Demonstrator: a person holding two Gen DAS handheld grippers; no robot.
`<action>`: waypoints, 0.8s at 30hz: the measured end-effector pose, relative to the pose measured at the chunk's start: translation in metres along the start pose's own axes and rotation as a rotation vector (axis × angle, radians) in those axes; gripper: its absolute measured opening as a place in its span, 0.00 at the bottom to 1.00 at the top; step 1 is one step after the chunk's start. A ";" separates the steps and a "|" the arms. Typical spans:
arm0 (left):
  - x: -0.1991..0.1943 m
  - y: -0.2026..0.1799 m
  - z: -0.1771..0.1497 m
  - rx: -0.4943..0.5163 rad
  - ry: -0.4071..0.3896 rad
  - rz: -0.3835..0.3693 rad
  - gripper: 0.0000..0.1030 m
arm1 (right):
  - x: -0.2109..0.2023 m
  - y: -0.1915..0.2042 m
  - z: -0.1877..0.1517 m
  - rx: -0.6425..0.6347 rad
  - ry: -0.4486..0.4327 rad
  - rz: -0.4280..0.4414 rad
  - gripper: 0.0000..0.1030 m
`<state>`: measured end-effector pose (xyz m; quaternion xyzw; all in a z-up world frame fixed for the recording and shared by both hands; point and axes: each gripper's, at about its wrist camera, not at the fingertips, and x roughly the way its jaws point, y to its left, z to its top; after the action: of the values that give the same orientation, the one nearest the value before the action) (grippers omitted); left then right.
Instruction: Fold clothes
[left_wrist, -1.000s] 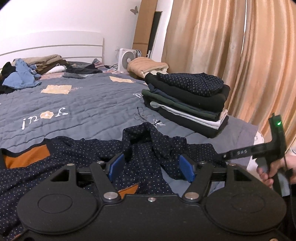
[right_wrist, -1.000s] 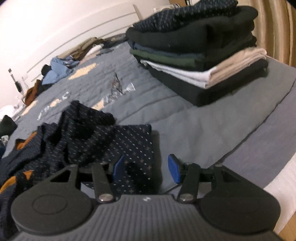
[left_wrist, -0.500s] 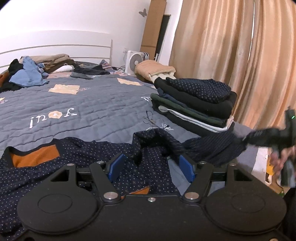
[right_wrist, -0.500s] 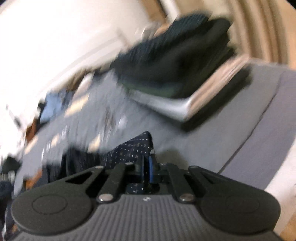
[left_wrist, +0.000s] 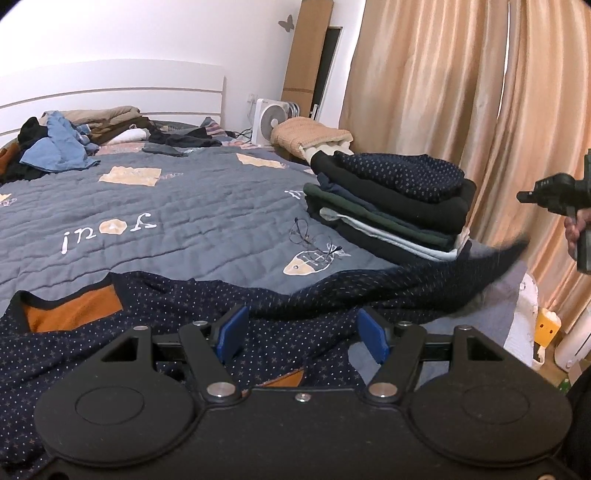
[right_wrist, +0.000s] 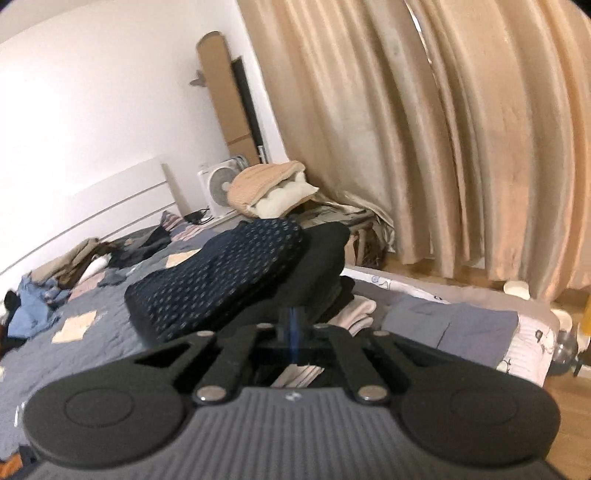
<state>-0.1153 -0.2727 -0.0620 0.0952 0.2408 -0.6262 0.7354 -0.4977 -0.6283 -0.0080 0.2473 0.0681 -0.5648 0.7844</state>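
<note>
The navy dotted top (left_wrist: 280, 317) is lying spread across the lower half of the left wrist view, on the grey quilt (left_wrist: 184, 221), its orange-lined neck opening showing at lower left and one sleeve (left_wrist: 491, 266) trailing out in a blur toward the right edge. The left gripper (left_wrist: 301, 334) is hovering right over this cloth at bottom centre with its blue pads (left_wrist: 231, 332) standing well apart, gripping nothing; whether they are touching the fabric is not clear. The right gripper (right_wrist: 293, 326), at lower centre of its own view, is showing its blue pads pressed together with nothing visible between them. In the left wrist view that same tool is appearing at the right edge, held in a hand (left_wrist: 576, 229), raised clear of the blurred sleeve tip. Beyond the top, a pair of glasses (left_wrist: 314, 240) is lying on the quilt near centre frame, and just right of them a stack of folded clothes (left_wrist: 388, 210) is sitting near the bed's edge, a dotted navy piece on top. The right wrist view is looking over this stack (right_wrist: 229, 280) at centre. Unfolded clothes (left_wrist: 62, 147) are lying heaped at upper left by the white headboard (left_wrist: 110, 88). A small white fan (left_wrist: 271, 120) is standing at upper centre, and tan curtains (left_wrist: 461, 110) are filling the upper right.
</note>
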 end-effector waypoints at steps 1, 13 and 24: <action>0.001 0.000 0.000 0.001 0.004 0.000 0.63 | 0.006 -0.002 0.001 0.005 0.023 -0.003 0.00; 0.005 -0.005 -0.005 0.008 0.047 -0.068 0.63 | -0.002 0.003 -0.064 -0.176 0.250 0.148 0.34; 0.004 -0.030 -0.012 0.024 0.069 -0.297 0.63 | -0.007 -0.034 -0.104 -0.365 0.351 0.101 0.44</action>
<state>-0.1469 -0.2769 -0.0693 0.0891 0.2698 -0.7274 0.6246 -0.5138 -0.5818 -0.1062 0.1990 0.2914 -0.4517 0.8194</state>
